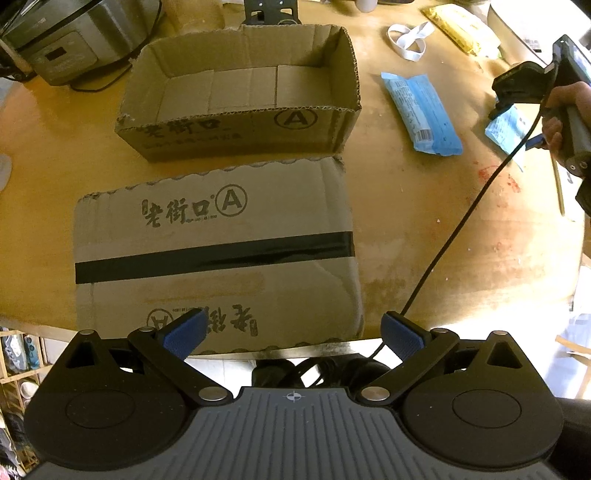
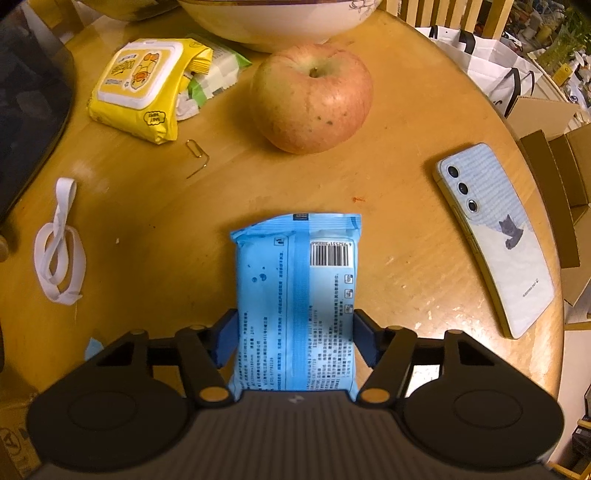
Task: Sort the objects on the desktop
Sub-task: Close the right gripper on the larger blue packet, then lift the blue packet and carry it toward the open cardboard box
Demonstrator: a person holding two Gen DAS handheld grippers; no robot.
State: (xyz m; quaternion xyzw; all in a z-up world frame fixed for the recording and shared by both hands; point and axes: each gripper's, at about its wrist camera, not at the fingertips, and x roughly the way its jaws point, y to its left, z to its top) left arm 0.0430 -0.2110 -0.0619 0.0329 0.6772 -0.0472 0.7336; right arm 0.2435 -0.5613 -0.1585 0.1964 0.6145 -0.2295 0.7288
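My right gripper (image 2: 295,338) is shut on a light blue wipes pack (image 2: 295,288), its blue pads pressed against both long sides; the pack sticks out forward just above the wooden table (image 2: 177,221). In the left wrist view the right gripper (image 1: 517,96) is at the far right with that pack (image 1: 508,127) under it. A second blue pack (image 1: 421,110) lies right of an open cardboard box (image 1: 240,107). My left gripper (image 1: 293,336) is open and empty over the near edge of a flat, taped cardboard box (image 1: 218,254).
An apple (image 2: 312,98), a yellow wipes pack (image 2: 142,88), a white bowl (image 2: 273,22), a phone lying face down (image 2: 495,236), a white strap (image 2: 59,240) and a paper clip (image 2: 197,153) lie ahead of the right gripper. A silver appliance (image 1: 74,37) stands at the back left.
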